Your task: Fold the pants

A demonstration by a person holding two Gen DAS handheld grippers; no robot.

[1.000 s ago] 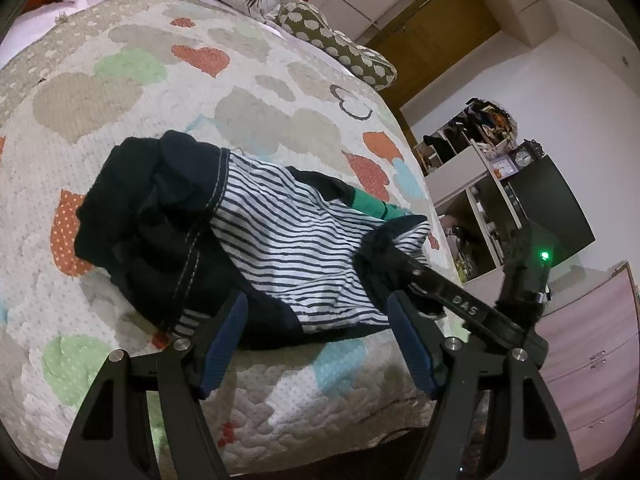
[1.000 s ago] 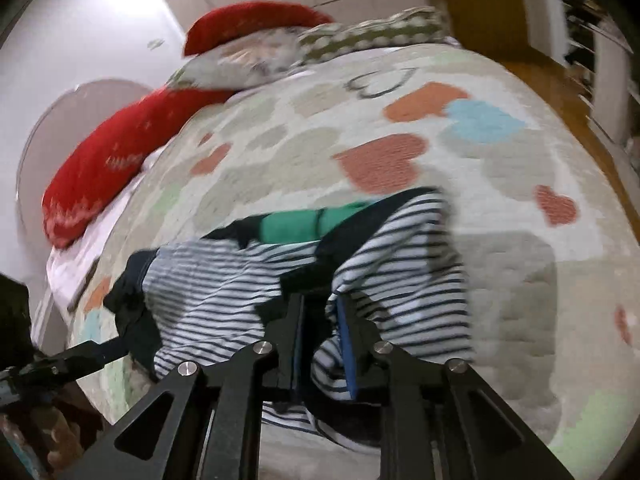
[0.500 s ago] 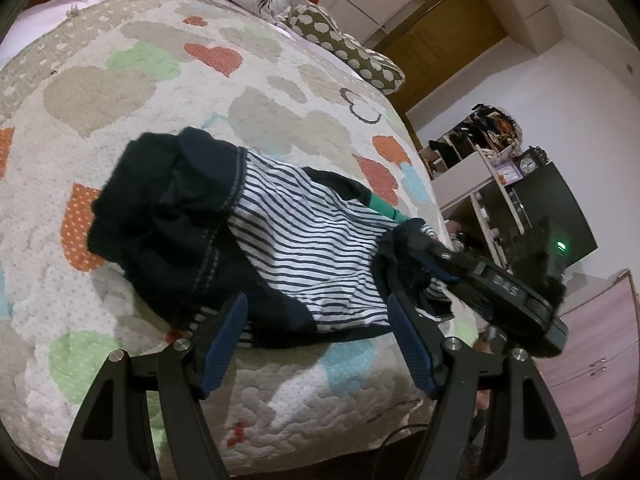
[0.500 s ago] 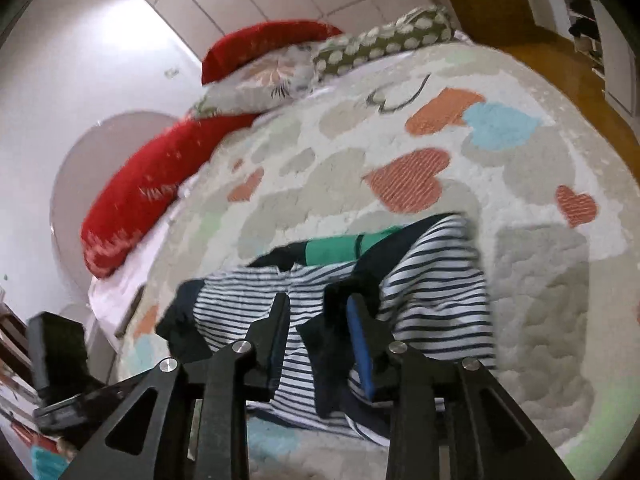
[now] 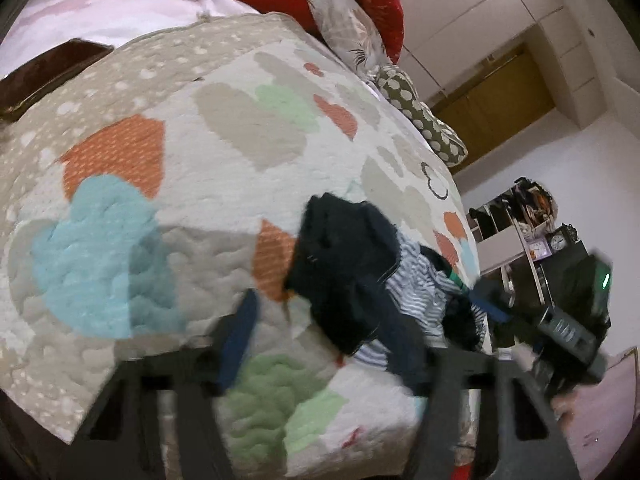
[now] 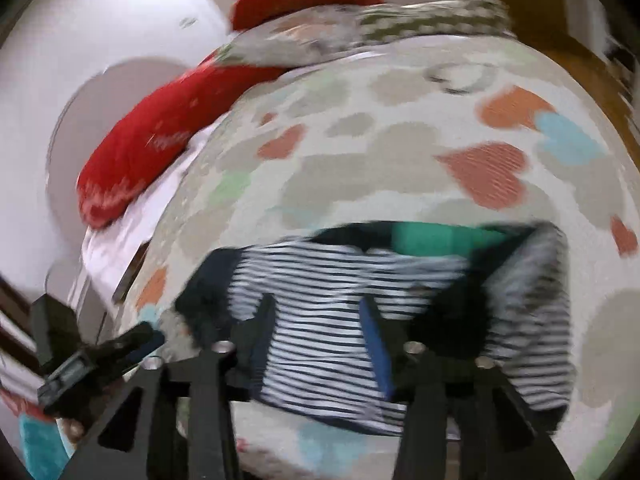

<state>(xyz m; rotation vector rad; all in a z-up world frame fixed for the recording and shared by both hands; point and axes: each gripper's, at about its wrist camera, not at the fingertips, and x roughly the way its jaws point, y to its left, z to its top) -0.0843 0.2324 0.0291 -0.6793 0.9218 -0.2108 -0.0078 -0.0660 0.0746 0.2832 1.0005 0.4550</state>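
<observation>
Now both tongs hang over the striped pants (image 6: 320, 312), bunched at the bed's (image 5: 240, 128) near edge. Left tongs (image 5: 324, 344) have been closing, right tongs (image 6: 316, 340) opening, both parted, gripping nothing. Flatten the heap before folding.

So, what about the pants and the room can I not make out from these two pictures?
- Pants folds and hems: both views, smeared by motion blur.
- Green band: right wrist view, blurred; waistband or separate cloth, unclear.
- Clock face: left wrist view, too small to read.
- Brown object: left wrist view, cut off by the left edge.
</observation>
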